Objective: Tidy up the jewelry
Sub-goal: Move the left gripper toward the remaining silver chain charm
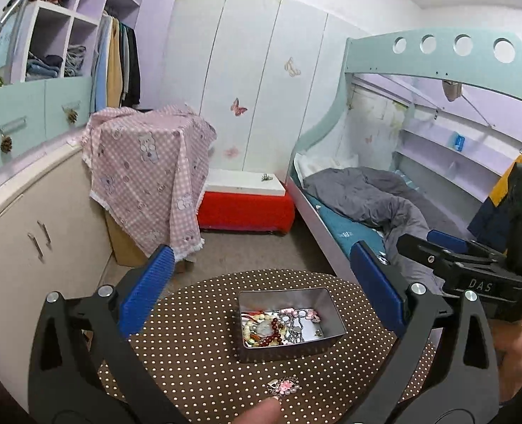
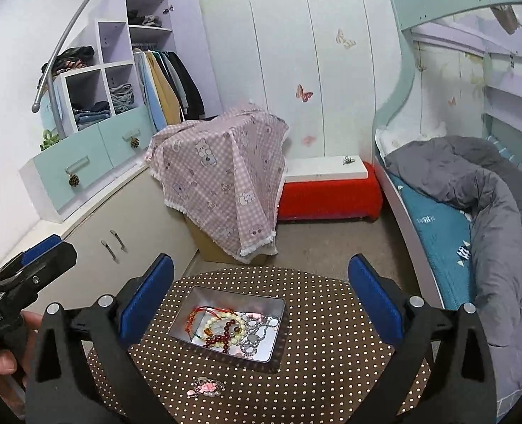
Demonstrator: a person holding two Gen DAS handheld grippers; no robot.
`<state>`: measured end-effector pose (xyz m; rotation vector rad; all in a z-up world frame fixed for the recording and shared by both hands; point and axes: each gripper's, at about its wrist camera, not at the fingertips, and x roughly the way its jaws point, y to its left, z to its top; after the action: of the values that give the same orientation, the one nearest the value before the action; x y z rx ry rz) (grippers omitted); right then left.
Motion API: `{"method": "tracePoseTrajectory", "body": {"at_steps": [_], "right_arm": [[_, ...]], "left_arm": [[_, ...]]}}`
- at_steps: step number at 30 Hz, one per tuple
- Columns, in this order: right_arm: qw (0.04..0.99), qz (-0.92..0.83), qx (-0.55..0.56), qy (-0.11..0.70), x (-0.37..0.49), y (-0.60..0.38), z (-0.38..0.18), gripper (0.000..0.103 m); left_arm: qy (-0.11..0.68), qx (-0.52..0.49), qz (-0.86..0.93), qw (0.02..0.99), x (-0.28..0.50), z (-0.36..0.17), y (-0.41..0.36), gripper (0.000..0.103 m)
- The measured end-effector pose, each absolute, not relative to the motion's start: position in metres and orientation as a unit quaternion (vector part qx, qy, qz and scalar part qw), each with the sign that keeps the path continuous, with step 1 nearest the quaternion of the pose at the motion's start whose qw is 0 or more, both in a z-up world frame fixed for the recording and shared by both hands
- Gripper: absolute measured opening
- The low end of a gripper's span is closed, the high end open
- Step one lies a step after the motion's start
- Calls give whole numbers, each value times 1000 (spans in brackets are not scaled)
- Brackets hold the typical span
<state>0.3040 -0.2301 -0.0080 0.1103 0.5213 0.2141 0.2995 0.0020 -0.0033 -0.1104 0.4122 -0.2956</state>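
Note:
A silver metal tin (image 1: 326, 339) (image 2: 278, 339) stands on a round brown polka-dot table (image 1: 197, 339) (image 2: 331, 346). It holds bead bracelets and chains (image 1: 278, 328) (image 2: 229, 330). A pink flower brooch with pearls (image 1: 284, 386) (image 2: 208, 388) lies on the table in front of the tin. My left gripper (image 1: 261, 282) is open and empty, raised above and behind the tin. My right gripper (image 2: 261, 282) is open and empty, also above the table. The right gripper's body (image 1: 473, 268) shows at the right of the left wrist view.
A box draped in pink checked cloth (image 1: 148, 169) (image 2: 222, 173) and a red stool with a white top (image 1: 247, 205) (image 2: 328, 187) stand beyond the table. A bunk bed with a grey duvet (image 1: 374, 194) (image 2: 473, 183) is on the right. Cabinets (image 1: 31, 233) line the left.

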Motion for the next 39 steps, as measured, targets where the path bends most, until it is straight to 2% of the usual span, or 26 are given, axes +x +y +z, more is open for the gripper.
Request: {"method": "tracePoseTrajectory", "body": {"at_steps": [16,26,39], "right_arm": [[970,84,52,223,245,-238,0,95],[965,90,48,240,231,-230,-18,95],[944,102,50,309,234,-224,-73,95]], "left_arm": [[194,-29,-109,974,249,-18,19,97],[216,-10,-111,970,229,-53,15,97],[279,39,-142,949,236,-119,-15,97]]}}
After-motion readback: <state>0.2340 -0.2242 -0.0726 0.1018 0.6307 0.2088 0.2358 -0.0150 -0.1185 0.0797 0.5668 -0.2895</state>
